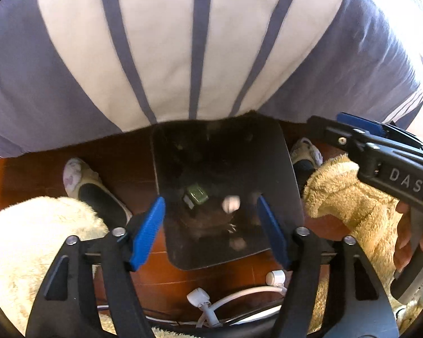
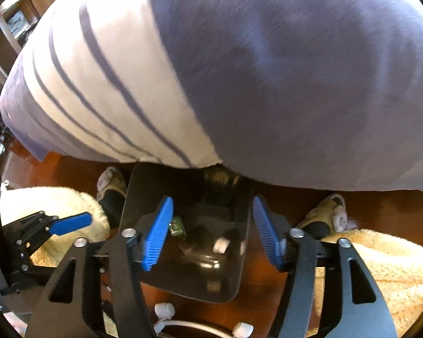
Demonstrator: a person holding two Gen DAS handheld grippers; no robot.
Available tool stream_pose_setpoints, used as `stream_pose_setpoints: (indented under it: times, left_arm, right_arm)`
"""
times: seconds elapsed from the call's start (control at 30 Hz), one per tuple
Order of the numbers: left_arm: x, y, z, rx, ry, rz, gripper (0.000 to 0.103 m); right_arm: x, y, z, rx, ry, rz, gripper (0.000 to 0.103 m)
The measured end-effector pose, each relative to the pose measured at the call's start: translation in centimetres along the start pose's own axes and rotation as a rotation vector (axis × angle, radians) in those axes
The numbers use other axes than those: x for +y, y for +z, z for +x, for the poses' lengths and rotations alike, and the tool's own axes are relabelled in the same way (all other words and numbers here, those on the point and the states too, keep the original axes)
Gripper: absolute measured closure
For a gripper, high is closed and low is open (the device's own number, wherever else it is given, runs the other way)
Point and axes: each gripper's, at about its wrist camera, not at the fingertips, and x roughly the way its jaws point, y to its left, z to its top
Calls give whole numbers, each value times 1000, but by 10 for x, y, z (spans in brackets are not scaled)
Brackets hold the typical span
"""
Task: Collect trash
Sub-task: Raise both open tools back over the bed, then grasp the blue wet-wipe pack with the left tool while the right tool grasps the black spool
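Pointing steeply down over a dark bin (image 1: 284,169), the left gripper (image 1: 211,231) has its blue pads (image 1: 149,231) spread well apart with nothing between them; neither pad touches the bin's rim or anything inside it. Seen through the gap, at the bottom of the bin, lie a small green packet (image 1: 196,194) and a pale crumpled scrap (image 1: 231,203), close together but apart; both are blurred, and what they are made of cannot be told. The right gripper (image 2: 211,233) hangs over the same bin (image 2: 132,197) from the other side; its blue pads (image 2: 158,233) also stand wide, empty, clear of the bin's walls; in its view the green packet (image 2: 179,226) shows just beside the left-hand pad, deeper down, and the pale scrap (image 2: 221,245) lies lower in the gap. In the left wrist view the right gripper's black body comes in from the right edge, with a hand (image 1: 409,239) wrapped on its handle; in the right wrist view the left gripper's blue fingertip shows at the left edge. The bin stands on a reddish wooden floor (image 1: 28,174) between two slippered feet (image 1: 96,191); cream fleecy cloth (image 1: 33,248) lies on either side; white cables and plugs (image 1: 208,304) lie on the floor just in front of the bin; a purple-and-white striped garment (image 1: 197,42) fills the upper part of both views.
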Motion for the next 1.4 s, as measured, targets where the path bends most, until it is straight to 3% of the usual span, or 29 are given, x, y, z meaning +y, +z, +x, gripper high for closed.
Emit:
stream_pose_setpoints:
  times: [0.07, 0.2, 0.7, 0.93, 1.3, 1.37, 1.4]
  left_arm:
    - [2, 2, -8, -21, 11, -5, 28]
    - [5, 8, -34, -90, 30, -11, 22]
    - [2, 46, -146, -371, 124, 30, 21]
    - [10, 73, -169, -428, 150, 17, 20]
    - [33, 129, -163, -436, 195, 25, 20]
    - [38, 141, -160, -436, 203, 19, 20]
    - [40, 147, -159, -440, 205, 18, 20]
  right_arm:
    - [-4, 2, -9, -22, -21, 7, 32]
    - [-10, 8, -31, -84, -65, 10, 19]
    - [-19, 54, -133, -353, -73, 4, 15]
    - [-16, 88, -142, -384, -72, -15, 15]
    - [4, 147, -116, -397, -49, -52, 16]
    - [10, 160, -107, -395, -40, -71, 23]
    - [12, 166, -104, -393, -36, -78, 32]
